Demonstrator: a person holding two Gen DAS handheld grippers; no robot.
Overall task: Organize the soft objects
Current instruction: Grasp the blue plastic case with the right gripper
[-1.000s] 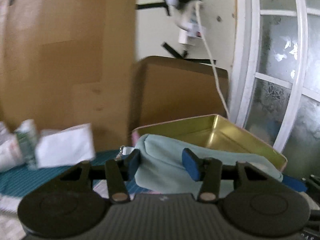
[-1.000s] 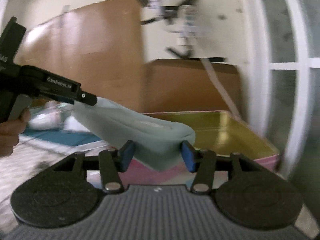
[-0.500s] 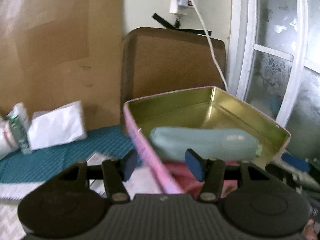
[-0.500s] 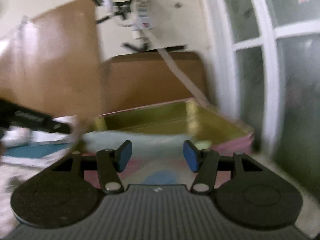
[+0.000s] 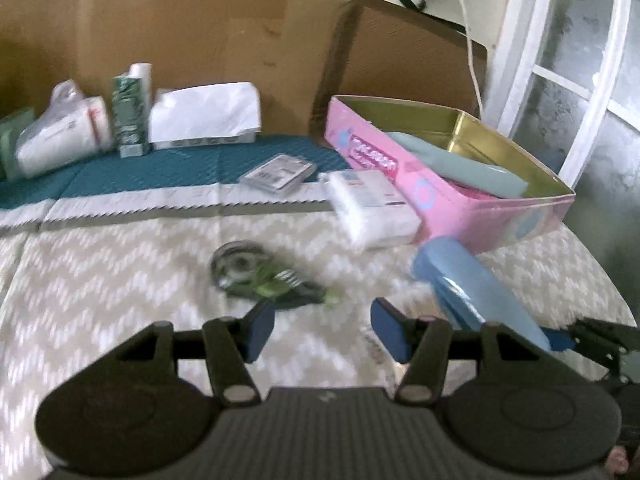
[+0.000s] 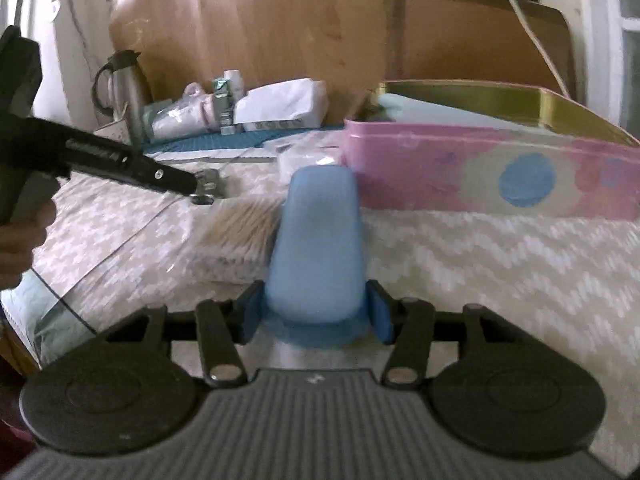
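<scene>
A pale green soft pouch (image 5: 456,162) lies inside the pink tin box (image 5: 440,204) with a gold inside; the box also shows in the right wrist view (image 6: 480,172). My right gripper (image 6: 314,310) has its pads against both sides of a soft light-blue pouch (image 6: 320,236), which lies on the zigzag-patterned cloth just in front of the box; the pouch also shows in the left wrist view (image 5: 476,284). My left gripper (image 5: 322,330) is open and empty above the cloth, near a green tape dispenser (image 5: 260,276).
A white wipes pack (image 5: 370,208) and a clear case (image 5: 278,172) lie left of the box. A bundle of cotton swabs (image 6: 240,236) lies beside the blue pouch. Tissue packs and a carton (image 5: 130,116) stand against the cardboard at the back. A metal kettle (image 6: 120,92) stands far left.
The green pouch was let go into the tin box. Both grippers pulled back and down to the cloth. My right gripper has closed around the blue pouch.
</scene>
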